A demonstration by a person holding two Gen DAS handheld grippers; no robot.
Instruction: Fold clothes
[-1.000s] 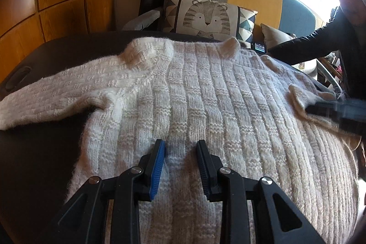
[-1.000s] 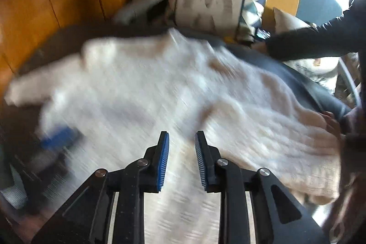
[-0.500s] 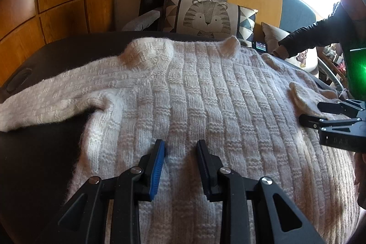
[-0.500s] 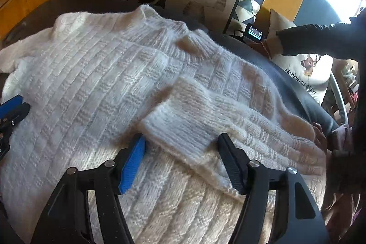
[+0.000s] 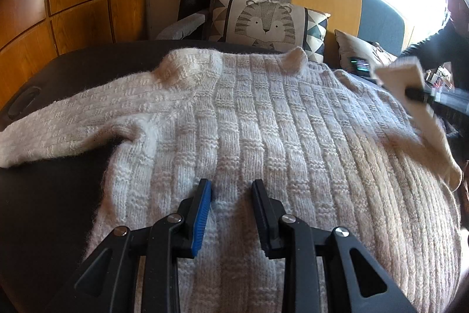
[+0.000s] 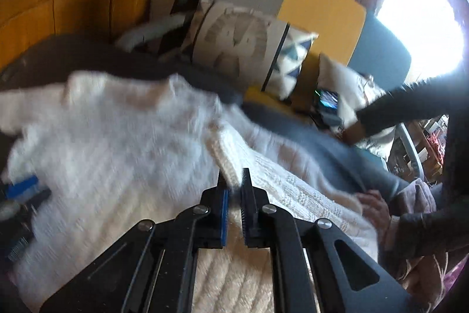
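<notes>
A cream knitted sweater [image 5: 263, 122] lies spread, front up, on a dark table [image 5: 44, 210]. My left gripper [image 5: 231, 187] rests low on its body near the hem. Its jaws stand a little apart and I see no fold pinched between them. My right gripper [image 6: 234, 175] is closing, and its pads press on the cuff of the right sleeve [image 6: 225, 160]. In the left wrist view that sleeve [image 5: 410, 78] hangs lifted off the sweater at the right, held by the right gripper [image 5: 416, 93]. The left sleeve [image 5: 58, 131] lies stretched out to the left.
An armchair with a tiger cushion [image 5: 263, 22] stands right behind the table. A person's dark-sleeved arm [image 6: 395, 107] reaches in from the right near a phone [image 5: 359, 66]. A hand [image 6: 375, 204] rests at the sweater's right edge. Wood panels cover the left wall.
The right gripper's jaws opened wide around the right sleeve cuff, then shut on it and lifted it off the sweater. The left gripper has not moved.
</notes>
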